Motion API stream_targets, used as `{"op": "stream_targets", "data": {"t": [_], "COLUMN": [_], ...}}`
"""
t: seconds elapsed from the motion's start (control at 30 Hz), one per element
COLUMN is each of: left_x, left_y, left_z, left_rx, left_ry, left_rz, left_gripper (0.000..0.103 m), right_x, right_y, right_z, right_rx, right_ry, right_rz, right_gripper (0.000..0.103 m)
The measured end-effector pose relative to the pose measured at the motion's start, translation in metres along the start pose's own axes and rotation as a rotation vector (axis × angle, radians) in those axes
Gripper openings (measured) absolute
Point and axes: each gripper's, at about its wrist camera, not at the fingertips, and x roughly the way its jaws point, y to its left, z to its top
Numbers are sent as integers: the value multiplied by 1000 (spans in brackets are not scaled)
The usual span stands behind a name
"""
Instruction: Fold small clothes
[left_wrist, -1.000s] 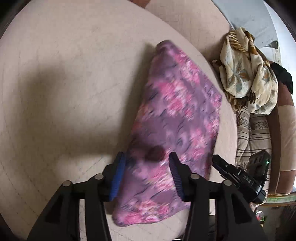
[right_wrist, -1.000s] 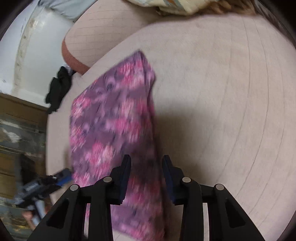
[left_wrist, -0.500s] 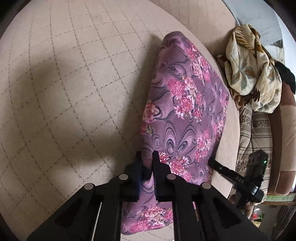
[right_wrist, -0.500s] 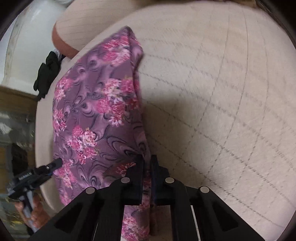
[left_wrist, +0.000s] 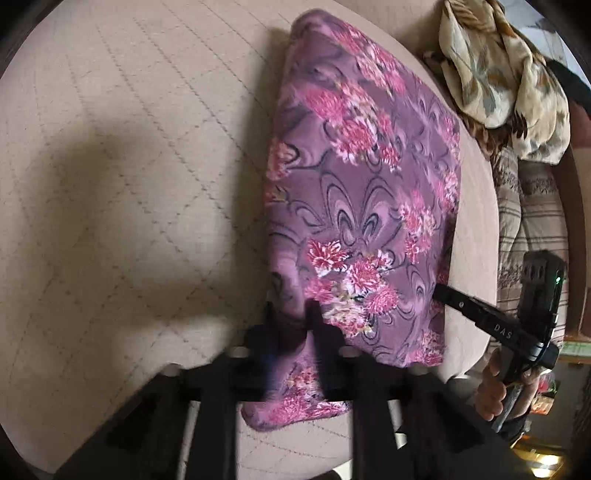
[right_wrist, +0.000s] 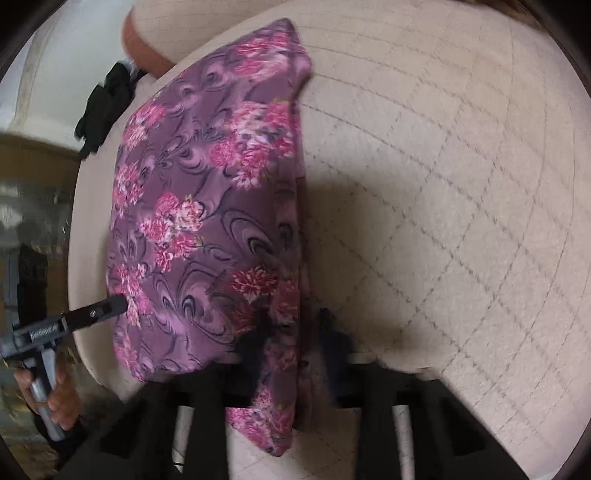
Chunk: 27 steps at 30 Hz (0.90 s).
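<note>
A purple cloth with pink flowers (left_wrist: 362, 192) lies folded on a beige quilted cushion (left_wrist: 129, 166). My left gripper (left_wrist: 291, 314) straddles the cloth's near left corner, its jaws a little apart and blurred. My right gripper (right_wrist: 295, 321) straddles the cloth (right_wrist: 207, 206) at its near right corner, jaws likewise a little apart and blurred. Each gripper shows in the other's view, at the cloth's side edge: the right one (left_wrist: 443, 291), the left one (right_wrist: 118, 306).
A cream floral garment (left_wrist: 502, 74) is heaped beyond the cushion, over a striped fabric (left_wrist: 532, 214). A black cloth (right_wrist: 103, 107) lies past the cushion's far left edge. The quilted cushion (right_wrist: 443, 184) stretches wide to the right.
Both grippers closed on the cloth's near corners half a second ago; now their jaws have parted slightly and they have drawn back a little. The cloth lies flat.
</note>
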Motion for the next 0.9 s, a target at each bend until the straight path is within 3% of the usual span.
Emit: {"op": "stream_targets", "data": {"t": [0.2,0.3,0.33,0.37,0.4,0.43,0.5,0.53,0.57,0.63,0.7,0.73,0.8,0.9], "left_x": [-3,-6,-10,-13,-16,-16,-13,-15,-15,-6,-6,-12,-23,-22], "left_y": [8,6,7,9,13,16,19,17,14,14,16,19,26,31], "left_z": [1,-12,-21,-31,-44,-56,-66,-69,-71,-71,-72,-76,-88,-101], "left_rx": [-18,35,39,24,5,-3,-8,5,22,23,11,-1,-40,-59], "left_ry": [-19,-45,-60,-79,-103,-122,-148,-169,-184,-181,-203,-220,-255,-279], "left_rz": [-28,-20,-7,-4,-11,-8,-5,1,-6,-22,-33,-51,-102,-52], "left_gripper": [6,9,15,28,34,38,38,38,29,13,11,8,8,12], "right_x": [1,0,-1,-3,-7,-9,-9,-8,-8,-9,-6,-9,-18,-21], "right_y": [-10,-12,-10,-8,-9,-9,-6,-2,3,11,15,13,11,3], "right_z": [5,3,1,-4,-14,-21,-44,-51,-58,-67,-69,-70,-74,-83], "right_rx": [21,17,8,7,31,53,69,61,49,20,2,5,23,37], "right_ry": [-6,-15,-24,-31,-45,-60,-82,-92,-113,-156,-179,-188,-210,-218], "right_rz": [-4,-2,-4,5,37,68,96,80,49,-41,-99,-105,-100,-102], "right_gripper": [6,7,11,17,37,50,50,50,49,26,20,12,8,9]}}
